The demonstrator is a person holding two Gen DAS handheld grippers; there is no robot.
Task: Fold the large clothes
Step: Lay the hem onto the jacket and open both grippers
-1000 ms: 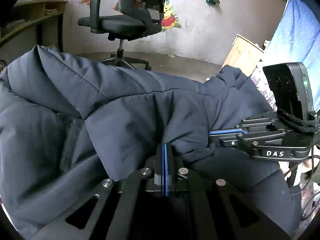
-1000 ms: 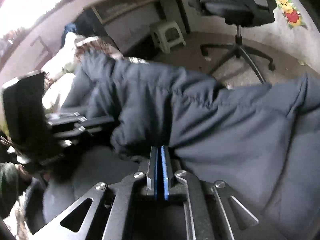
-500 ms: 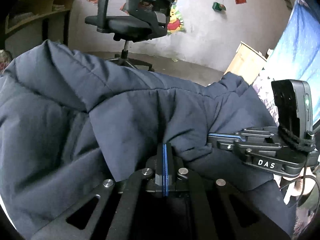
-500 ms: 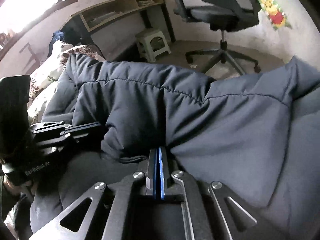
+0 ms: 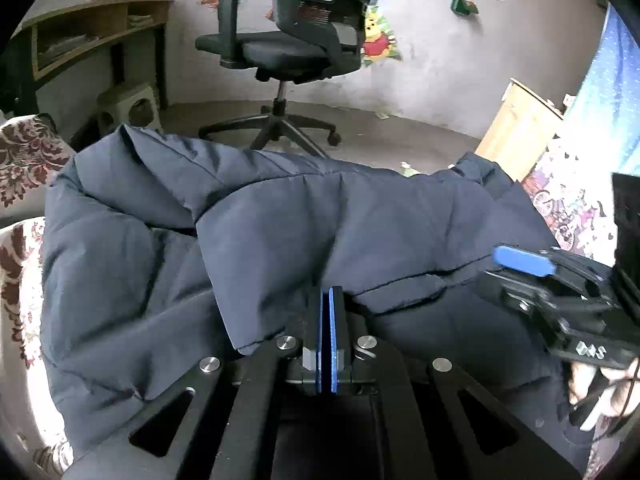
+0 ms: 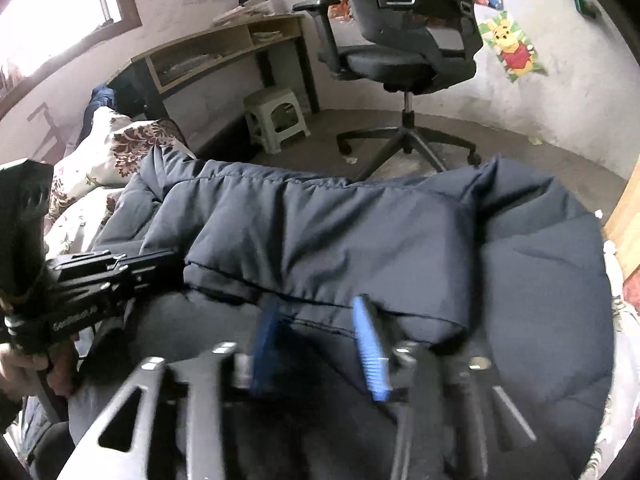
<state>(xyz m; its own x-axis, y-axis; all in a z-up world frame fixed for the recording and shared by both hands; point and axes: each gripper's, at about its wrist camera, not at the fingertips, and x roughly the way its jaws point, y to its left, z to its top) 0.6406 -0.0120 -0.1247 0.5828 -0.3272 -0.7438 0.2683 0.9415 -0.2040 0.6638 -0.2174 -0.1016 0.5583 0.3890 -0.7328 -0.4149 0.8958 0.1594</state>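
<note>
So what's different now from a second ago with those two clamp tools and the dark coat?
The right gripper has just been opening: it was pinched on the folded edge of the navy jacket, and now its jaws stand apart, off the cloth, pulled slightly back. The left gripper stays clamped on that edge. The jacket lies folded as before.

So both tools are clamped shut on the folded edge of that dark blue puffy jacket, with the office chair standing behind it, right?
Not quite. Only the left tool is clamped shut on the jacket. The right wrist view shows the right tool with its jaws apart; they have just been opening, and the jacket's edge lies loose between them. The office chair does stand behind.
</note>
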